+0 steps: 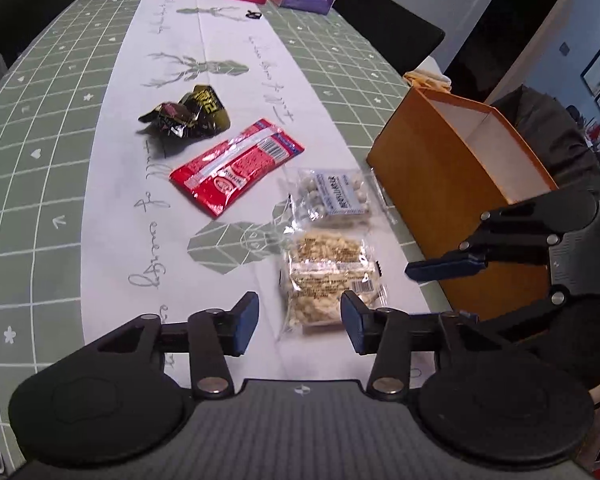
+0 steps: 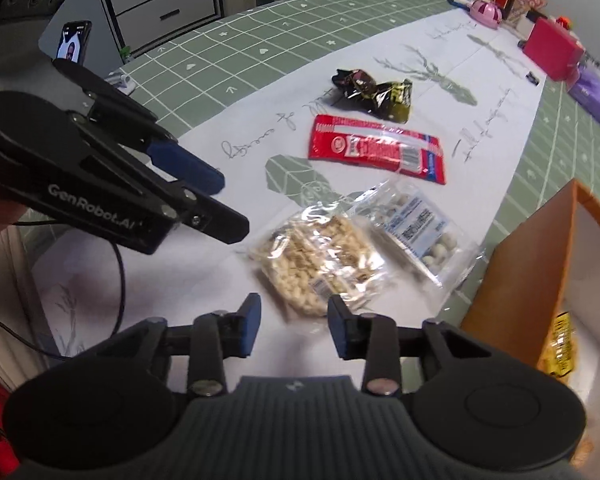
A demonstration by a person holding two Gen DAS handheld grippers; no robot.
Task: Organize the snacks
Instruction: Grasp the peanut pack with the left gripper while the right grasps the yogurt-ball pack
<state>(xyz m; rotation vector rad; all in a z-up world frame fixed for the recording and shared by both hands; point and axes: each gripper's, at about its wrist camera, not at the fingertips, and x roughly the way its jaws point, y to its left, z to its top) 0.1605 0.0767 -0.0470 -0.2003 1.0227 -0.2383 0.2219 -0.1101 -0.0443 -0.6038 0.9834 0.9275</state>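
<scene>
Where green grid tablecloth (image 1: 52,128) spreads, both grippers' jaws gape empty, chairs (image 1: 388,28) beyond.

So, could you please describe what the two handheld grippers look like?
Both the left gripper and right gripper are matte black with linkage arms, silver pivot bolts, round side housings and blue fingertip pads. The left's side reads "GenRobot.AI", with a black cable trailing.
</scene>
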